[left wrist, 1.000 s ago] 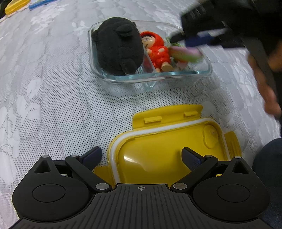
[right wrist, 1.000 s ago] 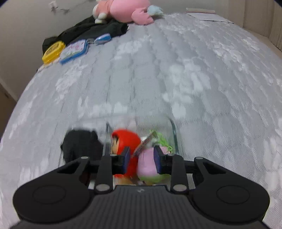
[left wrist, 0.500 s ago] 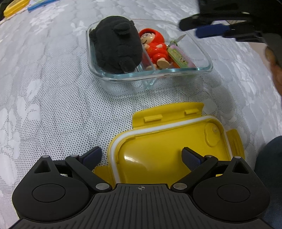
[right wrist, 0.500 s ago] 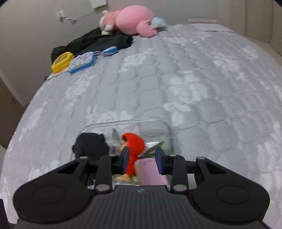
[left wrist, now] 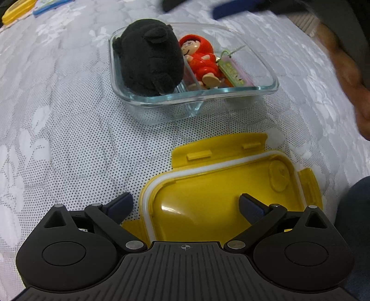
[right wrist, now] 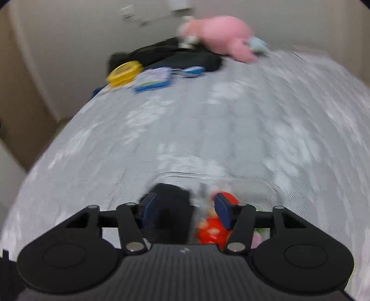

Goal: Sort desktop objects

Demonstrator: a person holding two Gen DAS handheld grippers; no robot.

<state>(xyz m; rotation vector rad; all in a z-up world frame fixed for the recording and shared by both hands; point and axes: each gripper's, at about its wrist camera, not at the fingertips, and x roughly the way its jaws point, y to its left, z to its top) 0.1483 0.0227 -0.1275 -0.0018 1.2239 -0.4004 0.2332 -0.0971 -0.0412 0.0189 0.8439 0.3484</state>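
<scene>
A divided glass container rests on the quilted bed. Its left part holds a black plush; the right part holds a red-hooded doll and a pink-green packet. A yellow lid lies upside down nearer to me. My left gripper hangs open over the lid's near edge, touching nothing. My right gripper is above the container, jaws opening and empty, with the black plush and red doll blurred below it. Its blue finger shows at the top of the left wrist view.
At the bed's far end lie a pink plush, dark clothing, a yellow round case, a blue-edged flat case and a small blue item. A person's hand is at the right. A wall stands behind.
My right gripper let go of the pink-green packet, which now lies in the container's right part, then rose and drew back with its jaws widening. The left gripper stayed put.
</scene>
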